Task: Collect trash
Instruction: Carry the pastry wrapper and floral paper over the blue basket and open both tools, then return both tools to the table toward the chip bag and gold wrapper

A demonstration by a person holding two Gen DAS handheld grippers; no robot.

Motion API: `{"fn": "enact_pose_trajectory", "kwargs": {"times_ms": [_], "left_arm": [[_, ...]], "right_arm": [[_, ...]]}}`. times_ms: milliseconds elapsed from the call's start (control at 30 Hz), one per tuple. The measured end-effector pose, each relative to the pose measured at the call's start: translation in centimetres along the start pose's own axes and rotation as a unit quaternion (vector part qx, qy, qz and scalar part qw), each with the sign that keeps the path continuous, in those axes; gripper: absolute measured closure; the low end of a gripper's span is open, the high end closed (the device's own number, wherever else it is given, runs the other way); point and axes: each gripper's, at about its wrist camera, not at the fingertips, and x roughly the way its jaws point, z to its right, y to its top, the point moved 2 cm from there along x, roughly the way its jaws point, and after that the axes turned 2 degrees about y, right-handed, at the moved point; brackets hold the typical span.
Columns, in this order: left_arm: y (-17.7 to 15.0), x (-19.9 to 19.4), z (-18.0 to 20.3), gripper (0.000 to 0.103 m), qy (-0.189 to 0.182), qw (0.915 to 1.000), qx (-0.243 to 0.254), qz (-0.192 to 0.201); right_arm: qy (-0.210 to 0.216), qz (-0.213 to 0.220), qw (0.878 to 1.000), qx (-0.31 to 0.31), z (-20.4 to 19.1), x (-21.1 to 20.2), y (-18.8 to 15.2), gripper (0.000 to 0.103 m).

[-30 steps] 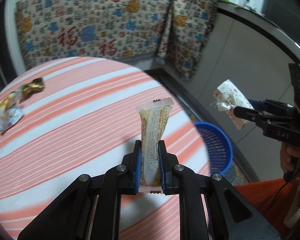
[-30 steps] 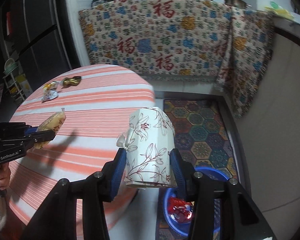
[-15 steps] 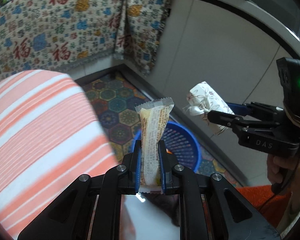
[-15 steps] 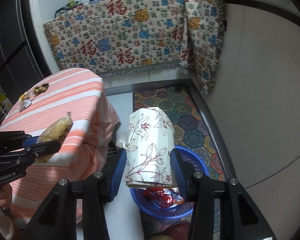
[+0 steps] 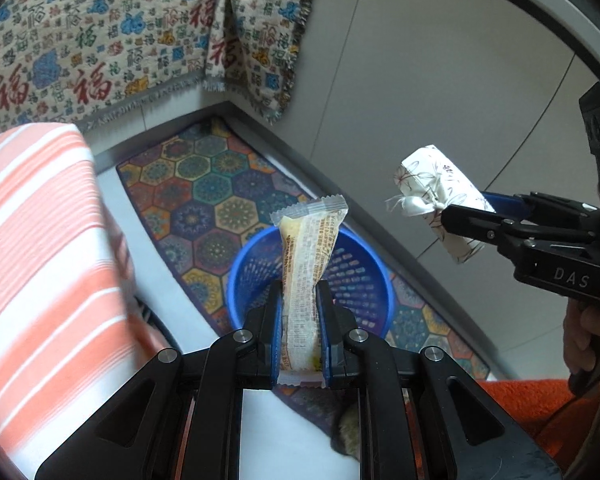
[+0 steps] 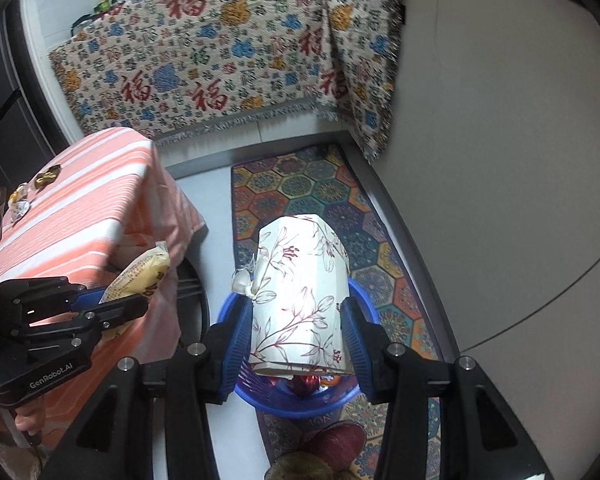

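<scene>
My left gripper (image 5: 300, 292) is shut on a pale yellow snack wrapper (image 5: 310, 240), which stands upright between the pads, above a blue plastic basket (image 5: 360, 280) on the floor. My right gripper (image 6: 298, 312) is shut on a white carton with a floral print (image 6: 300, 280), also over the basket (image 6: 226, 306), whose rim shows on both sides of it. Red trash (image 6: 308, 384) lies inside the basket. In the right wrist view the left gripper (image 6: 128, 300) with its wrapper (image 6: 144, 272) is at the left. The left wrist view shows the right gripper (image 5: 464, 216) holding the carton (image 5: 432, 184) at the right.
A table with an orange striped cloth (image 6: 80, 208) stands left of the basket, with gold wrappers (image 6: 46, 178) at its far end. A hexagon-patterned rug (image 6: 300, 188) lies under the basket. A grey cabinet wall (image 6: 480, 160) runs along the right. A slipper (image 6: 332, 440) is near the basket.
Both grippers have moved off the table to the right and down, and now hang over the blue basket. Each keeps its grip on its item.
</scene>
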Motion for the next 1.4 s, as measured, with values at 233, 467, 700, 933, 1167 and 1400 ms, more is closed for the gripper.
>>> {"fn": "enact_pose_trajectory", "kwargs": {"times_ms": [233,467,700,933,1167,1400], "left_arm": [[0.2,2.4,1.1,0.089,-0.006,1.0000,0.000,-0.007],[0.3,4.4,1.6,0.089,-0.002,0.9999,0.009,-0.011],[0.4,6.3,1.8,0.088,-0.001,0.9996,0.024,-0.013],[0.5,8.7,2.0,0.044,0.006,0.9994,0.030,-0.018],[0.5,5.1,0.8,0.044,0.001,1.0000,-0.003,0.002],[-1.3,-5.2,-3.1,0.026,0.024,0.9984,-0.011,0.051]], "right_arm": [[0.013,-0.019,0.999,0.040,2.6,2.0,-0.8,0.057],[0.022,-0.034,0.997,0.064,3.6,4.0,-0.8,0.056],[0.027,-0.037,0.996,0.075,4.0,5.1,-0.1,0.053],[0.032,-0.040,0.994,0.099,4.8,5.7,0.2,0.041],[0.015,0.004,0.997,0.071,3.6,3.2,1.9,0.041],[0.000,0.071,0.997,0.009,-1.2,0.4,4.0,0.041]]}}
